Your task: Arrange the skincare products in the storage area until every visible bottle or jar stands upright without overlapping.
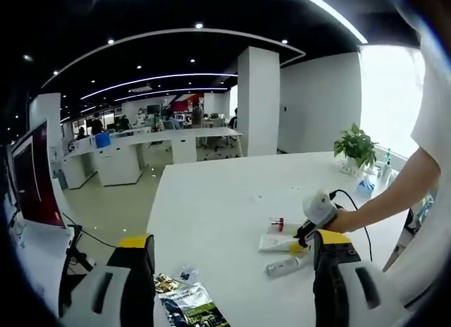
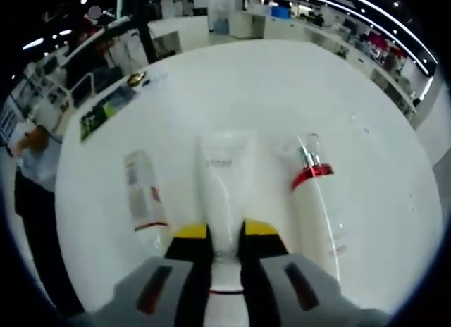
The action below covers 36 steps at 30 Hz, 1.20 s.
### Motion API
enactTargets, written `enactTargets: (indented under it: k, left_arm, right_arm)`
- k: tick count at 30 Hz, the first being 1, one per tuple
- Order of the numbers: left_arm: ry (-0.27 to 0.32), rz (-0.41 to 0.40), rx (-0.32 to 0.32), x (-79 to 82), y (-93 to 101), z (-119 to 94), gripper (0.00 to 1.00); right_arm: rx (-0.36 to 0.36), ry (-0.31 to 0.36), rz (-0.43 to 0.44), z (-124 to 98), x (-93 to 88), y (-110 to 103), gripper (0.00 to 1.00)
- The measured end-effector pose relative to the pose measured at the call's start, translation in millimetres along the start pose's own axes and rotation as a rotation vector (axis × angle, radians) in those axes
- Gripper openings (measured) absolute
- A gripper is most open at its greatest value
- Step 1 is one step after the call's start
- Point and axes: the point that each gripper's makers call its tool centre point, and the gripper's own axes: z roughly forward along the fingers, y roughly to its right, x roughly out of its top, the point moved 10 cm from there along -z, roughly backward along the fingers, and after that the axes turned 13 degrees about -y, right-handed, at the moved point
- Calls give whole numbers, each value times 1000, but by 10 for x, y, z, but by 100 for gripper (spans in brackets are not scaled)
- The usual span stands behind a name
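Three skincare products lie flat on the white table (image 2: 282, 87). In the middle is a white tube (image 2: 225, 175), and my right gripper (image 2: 225, 232) is shut on its near end, yellow tips on either side. To its left lies a clear-capped white bottle (image 2: 144, 196). On its right is a white pump bottle with a red collar (image 2: 315, 200). In the left gripper view the right gripper (image 1: 304, 237) sits low over the tube (image 1: 275, 243), with the clear-capped bottle (image 1: 282, 267) nearer and the red-collared bottle (image 1: 279, 223) behind. My left gripper (image 1: 232, 239) hangs wide open and holds nothing.
Dark green sachets (image 1: 189, 302) lie near the table's front edge, and the sachets (image 2: 102, 110) show again at the far left. A potted plant (image 1: 356, 147) and small bottles stand at the far right corner. A person's arm (image 1: 391, 193) reaches in from the right. Office desks stand beyond.
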Motion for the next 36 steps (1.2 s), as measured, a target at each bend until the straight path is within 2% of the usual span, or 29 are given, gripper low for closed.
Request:
enactTargets:
  k: [2,8,10,13,15,22,23,31,36]
  left_arm:
    - [6,11,4,15,2,-4,95]
    - [21,15,-5,46,12,-17,94]
    - [25,16,-4,45,14,-22,94]
    - [28,11,-9,44,20,-22,93]
    - [31,7,-15,52,19,-11,93]
    - [57,3,-32,104,39,32,89]
    - [76,8,-40,122,50,42,88]
    - [94,-10,-73,164,71,150,87]
    - [119,-21,-118,206,108,210,82]
  right_arm:
    - [17,-8,11,-19,-3,-24,8]
    - [4,-9,-13,-74,-40,-102,7]
    - [6,9,5,-106,-42,-98,7]
    - [-17,37,-16,-179,-7,-101,7]
    - [-27,78,-16,-259,32,-107,7]
    - [-25,146,2,-459,83,-172,8]
    - [-25,166,10,-508,95,-187,8]
    - [-35,252,14,-820,130,-246,8]
    - [-39,312,19,-1050,186,-270,8]
